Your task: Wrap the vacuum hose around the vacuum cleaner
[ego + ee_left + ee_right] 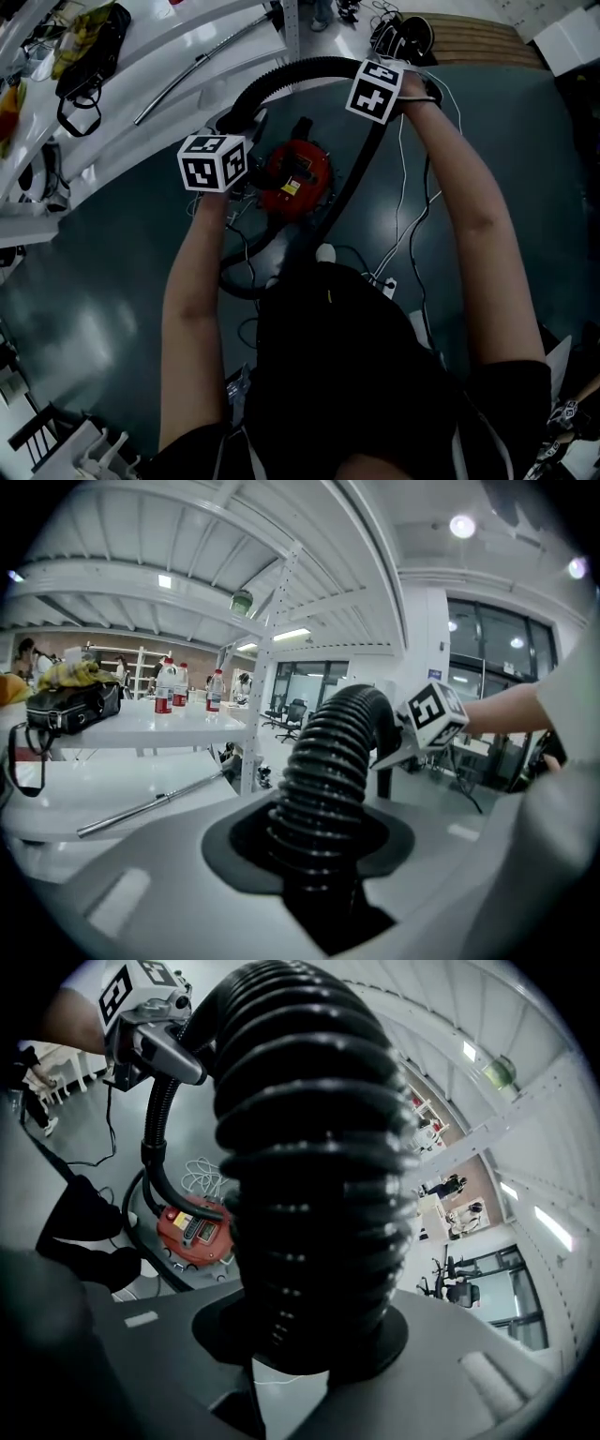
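Between the jaws of the left gripper (319,847) runs the black ribbed plastic vacuum hose (328,761). The jaws are closed partway and press on it from both sides. Beyond those jaws the hose climbs and bends over to the right. The right gripper (314,1335) has its jaws clamped on the same hose, whose thick ribbed body fills the space ahead of them. Below and to the left of the right jaws, the round red vacuum cleaner (192,1232) sits on the dark floor (112,309), and a further stretch of hose curves round its side. From the head view the hose arches from one pair of jaws to the other, above the cleaner. Left of the left jaws, a slim metal tube (150,803) lies on a white desk (84,789).
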A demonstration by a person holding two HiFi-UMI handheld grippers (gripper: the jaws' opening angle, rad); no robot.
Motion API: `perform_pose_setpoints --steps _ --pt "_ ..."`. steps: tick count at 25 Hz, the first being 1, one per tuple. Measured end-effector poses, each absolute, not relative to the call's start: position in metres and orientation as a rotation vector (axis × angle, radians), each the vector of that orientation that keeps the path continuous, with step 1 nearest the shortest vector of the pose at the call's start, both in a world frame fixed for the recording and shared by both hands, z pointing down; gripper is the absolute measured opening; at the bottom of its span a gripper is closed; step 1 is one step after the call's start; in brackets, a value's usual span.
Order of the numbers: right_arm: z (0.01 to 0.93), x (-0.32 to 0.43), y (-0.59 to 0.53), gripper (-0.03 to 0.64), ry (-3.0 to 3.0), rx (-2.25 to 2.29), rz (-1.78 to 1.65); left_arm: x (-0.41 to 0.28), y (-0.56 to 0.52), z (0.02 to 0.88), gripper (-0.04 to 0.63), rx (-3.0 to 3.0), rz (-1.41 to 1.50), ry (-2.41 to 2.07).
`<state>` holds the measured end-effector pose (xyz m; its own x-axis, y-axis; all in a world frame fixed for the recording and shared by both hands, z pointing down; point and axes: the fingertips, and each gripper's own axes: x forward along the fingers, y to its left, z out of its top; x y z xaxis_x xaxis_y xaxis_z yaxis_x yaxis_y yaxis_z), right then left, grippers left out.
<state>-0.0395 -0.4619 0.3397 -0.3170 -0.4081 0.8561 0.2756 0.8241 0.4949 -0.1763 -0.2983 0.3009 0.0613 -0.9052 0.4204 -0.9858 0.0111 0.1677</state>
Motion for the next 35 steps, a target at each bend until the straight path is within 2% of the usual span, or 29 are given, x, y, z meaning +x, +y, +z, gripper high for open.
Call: perform_pose_setpoints --steps 4,7,14,20,26,31,35 --pt "0.337 -0.043 -0.465 0.156 -1.771 0.084 -0.689 -0.168 -0.295 0.315 0.155 1.950 0.327 -1.843" --pt "0.340 -0.047 -0.456 0.150 -1.817 0.042 -0.651 -0.166 -0.291 0.329 0.187 1.947 0.465 -1.822" --pt "0.340 -0.064 -0.428 0.146 -1.876 -0.070 -0.651 -0.167 -0.303 0.319 0.295 2.042 1.096 -2.006" --pt "0.334 -0.085 -0.388 0.144 -1.940 -0.205 -0.677 -0.140 -0.335 0.289 0.287 2.174 1.285 -2.032" --pt "0.333 -0.090 -0.369 0.143 -2.013 -0.281 -0.626 -0.130 -0.345 0.300 0.215 2.185 1.384 -1.846" --pt "0.344 -0.083 -0.374 0.154 -2.038 -0.212 -0.573 -0.121 -0.343 0.307 0.193 2.195 1.348 -1.765" --pt "0.355 -0.064 -0.395 0.206 -2.058 -0.065 -0.508 -0.134 -0.340 0.302 0.193 2.134 1.236 -1.840"
